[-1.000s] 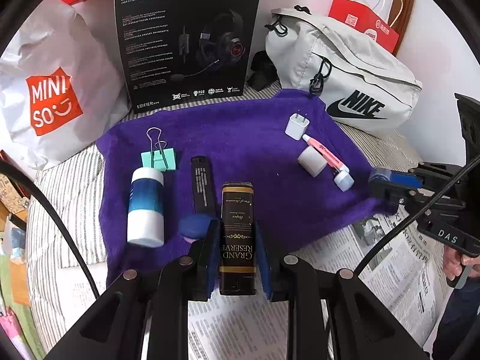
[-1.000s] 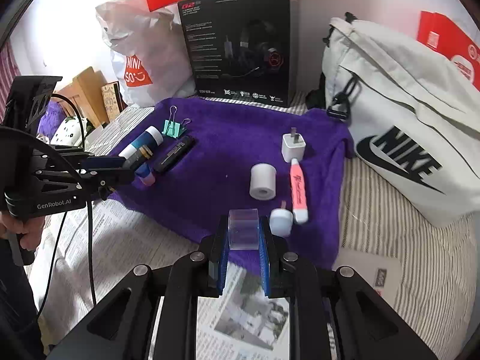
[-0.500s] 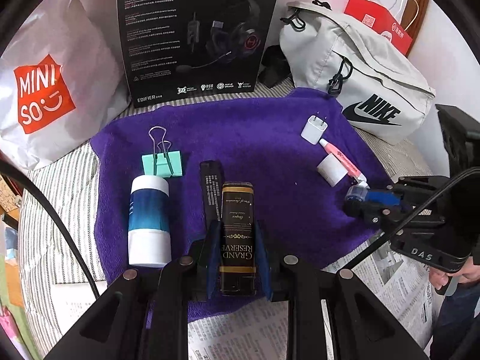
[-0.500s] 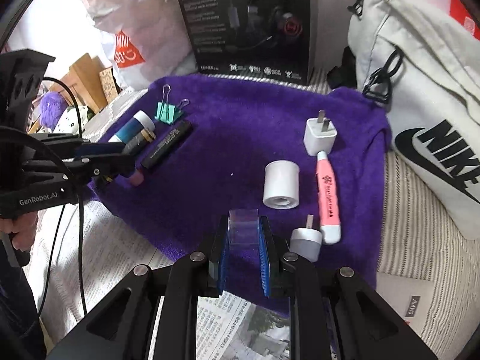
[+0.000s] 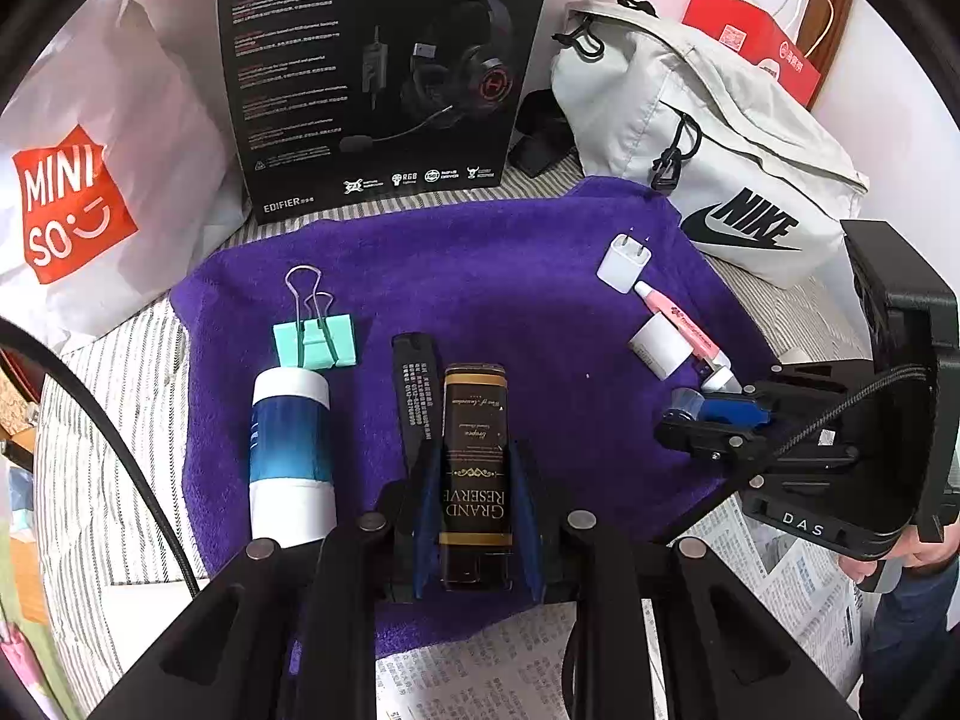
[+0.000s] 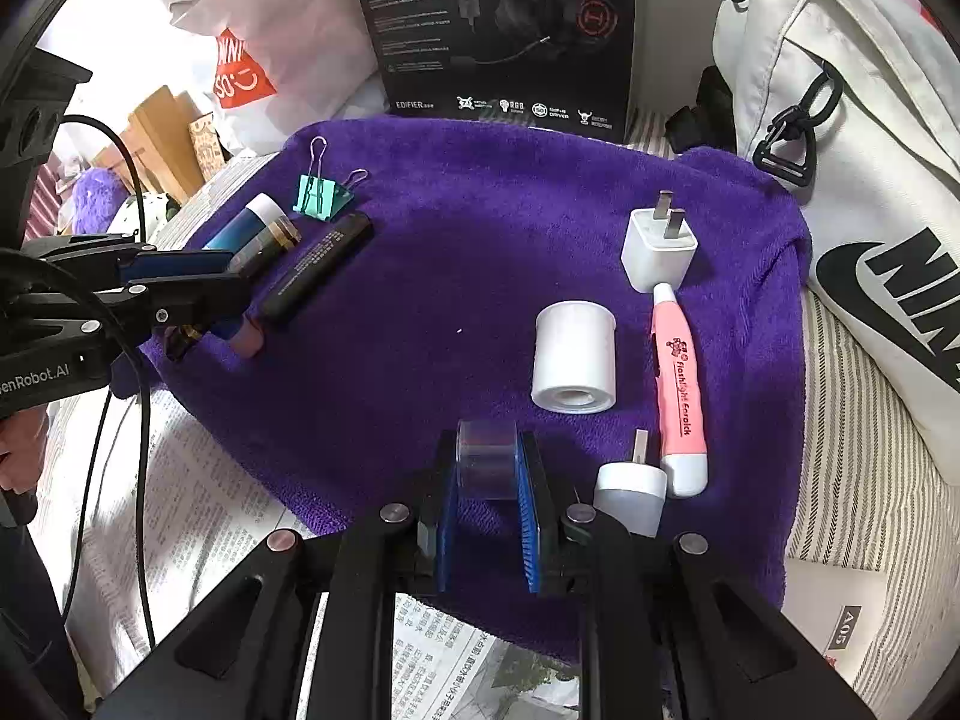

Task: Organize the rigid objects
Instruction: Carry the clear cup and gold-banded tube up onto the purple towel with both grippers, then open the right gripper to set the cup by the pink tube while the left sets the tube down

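Observation:
My left gripper (image 5: 474, 516) is shut on a dark "Grand Reserve" tin (image 5: 474, 450), low over the purple towel (image 5: 510, 276), beside a black bar (image 5: 414, 396), a blue-white bottle (image 5: 291, 450) and a mint binder clip (image 5: 315, 342). My right gripper (image 6: 487, 516) is shut on a small clear cap (image 6: 486, 459) over the towel's (image 6: 480, 228) near edge, next to a white roll (image 6: 575, 357), a pink flashlight earpick (image 6: 678, 396), a white charger (image 6: 658, 249) and a small white plug (image 6: 630, 489).
A black headset box (image 5: 384, 72), a Miniso bag (image 5: 78, 168) and a grey Nike bag (image 5: 720, 168) stand behind the towel. Newspaper (image 6: 198, 516) covers the near side, striped bedding (image 6: 864, 480) the right. A small pink item (image 6: 246, 339) lies under the left gripper.
Both grippers have moved forward over the towel with their loads. The left one now covers the pink-and-blue item; the right one has come close to the white roll and plug.

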Tool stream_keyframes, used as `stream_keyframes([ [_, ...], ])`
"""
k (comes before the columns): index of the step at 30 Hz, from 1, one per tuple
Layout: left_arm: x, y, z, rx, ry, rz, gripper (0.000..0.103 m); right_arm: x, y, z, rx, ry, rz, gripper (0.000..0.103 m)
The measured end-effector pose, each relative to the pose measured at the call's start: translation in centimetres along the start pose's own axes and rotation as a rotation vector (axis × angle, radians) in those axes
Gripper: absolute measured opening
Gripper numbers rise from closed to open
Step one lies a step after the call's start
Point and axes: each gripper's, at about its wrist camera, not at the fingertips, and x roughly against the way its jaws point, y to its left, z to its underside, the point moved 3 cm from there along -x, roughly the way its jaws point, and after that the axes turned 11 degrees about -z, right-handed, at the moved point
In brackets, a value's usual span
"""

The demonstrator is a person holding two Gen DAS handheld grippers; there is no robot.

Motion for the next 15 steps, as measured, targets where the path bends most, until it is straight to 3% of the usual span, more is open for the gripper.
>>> stream_keyframes([
  [10, -0.46, -0.63, -0.50, -0.015, 0.008, 0.001, 0.022, 0.09, -0.10, -0.06, -0.010, 0.003, -0.012, 0.021],
  [13, -0.58, -0.64, -0.64, -0.012, 0.013, 0.002, 0.022, 0.29, -0.27, 0.00, -0.025, 0.007, -0.027, 0.041],
  [15, -0.76, -0.67, -0.73, -0.012, 0.017, 0.002, 0.022, 0.54, -0.23, 0.13, -0.023, 0.001, -0.019, 0.045],
])
